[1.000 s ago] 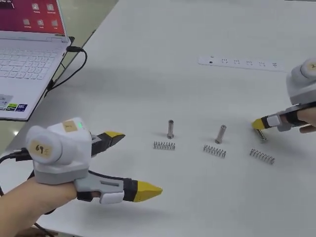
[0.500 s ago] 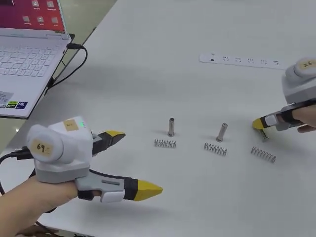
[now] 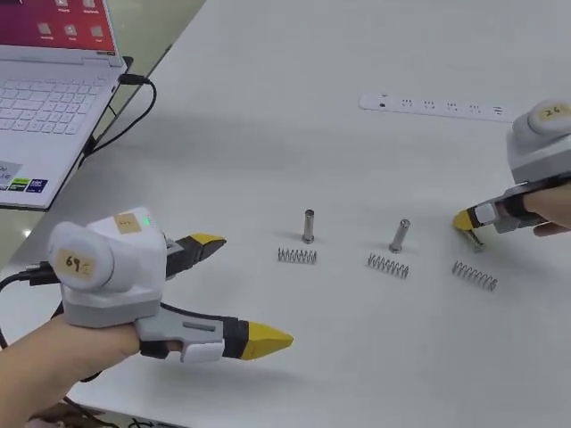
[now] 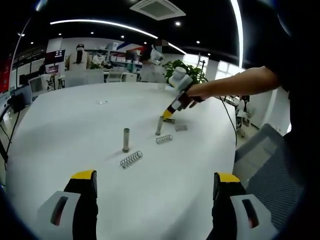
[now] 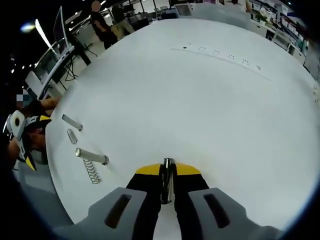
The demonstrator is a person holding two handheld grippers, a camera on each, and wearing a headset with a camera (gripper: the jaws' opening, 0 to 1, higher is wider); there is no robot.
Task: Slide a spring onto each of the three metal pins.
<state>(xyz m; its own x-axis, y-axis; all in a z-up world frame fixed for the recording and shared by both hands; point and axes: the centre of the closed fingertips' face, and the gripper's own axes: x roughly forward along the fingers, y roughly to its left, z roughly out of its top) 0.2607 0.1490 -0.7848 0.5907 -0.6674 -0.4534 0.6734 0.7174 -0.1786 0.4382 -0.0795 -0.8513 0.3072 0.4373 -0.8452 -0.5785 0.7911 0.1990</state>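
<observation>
left gripper (image 3: 236,290): near the front-left corner of the worktop (image 3: 268,134), claw spread wide with nothing in it, and its yellow tips point at the row of parts

right gripper (image 3: 466,221): over by the right edge, claw pinched tight on the right pin (image 3: 474,238). In the right gripper view the pin runs straight up the slot between the two jaws

right pin: tilted and poking out below the yellow tips. Can't tell if its lower end touches the worktop

left pin (image 3: 309,226): standing upright, first in the row that runs parallel to the front edge

middle pin (image 3: 400,235): between the other two, leaning a bit, with nothing on it

left spring (image 3: 296,257): lying flat just in front of the left pin, not on it

middle spring (image 3: 388,266): same deal, flat on the front-edge side of the middle pin

right spring (image 3: 474,276): flat on the worktop, just in front of the pinched pin and apart from the gripper

power strip (image 3: 437,109): white, lying toward the far right, well away from the pins

laptop (image 3: 45,89): open, off past the left edge, with a black cable (image 3: 125,116) running from it
</observation>
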